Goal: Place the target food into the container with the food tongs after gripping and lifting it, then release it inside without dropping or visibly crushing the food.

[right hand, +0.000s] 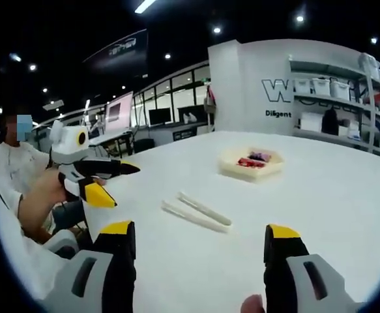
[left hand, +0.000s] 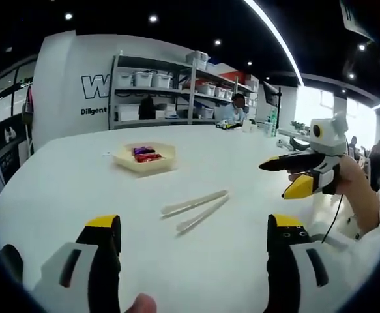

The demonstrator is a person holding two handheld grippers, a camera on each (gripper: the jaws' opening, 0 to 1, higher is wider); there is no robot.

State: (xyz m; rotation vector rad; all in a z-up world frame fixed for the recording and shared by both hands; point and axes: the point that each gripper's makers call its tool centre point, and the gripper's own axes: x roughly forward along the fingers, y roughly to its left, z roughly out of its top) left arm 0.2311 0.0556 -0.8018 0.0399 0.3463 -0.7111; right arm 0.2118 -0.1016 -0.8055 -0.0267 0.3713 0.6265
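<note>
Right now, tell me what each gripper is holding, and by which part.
Nothing is held. The left gripper and right gripper are both open and empty; the food tongs lie untouched on the table.

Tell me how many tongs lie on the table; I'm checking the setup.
1: the tongs lie on the white table, nearer than the container, between both open grippers.

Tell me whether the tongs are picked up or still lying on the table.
Lying on the table. The tongs rest flat on the white table, apart from the tray, with both claws clear of them and gripping nothing.
</note>
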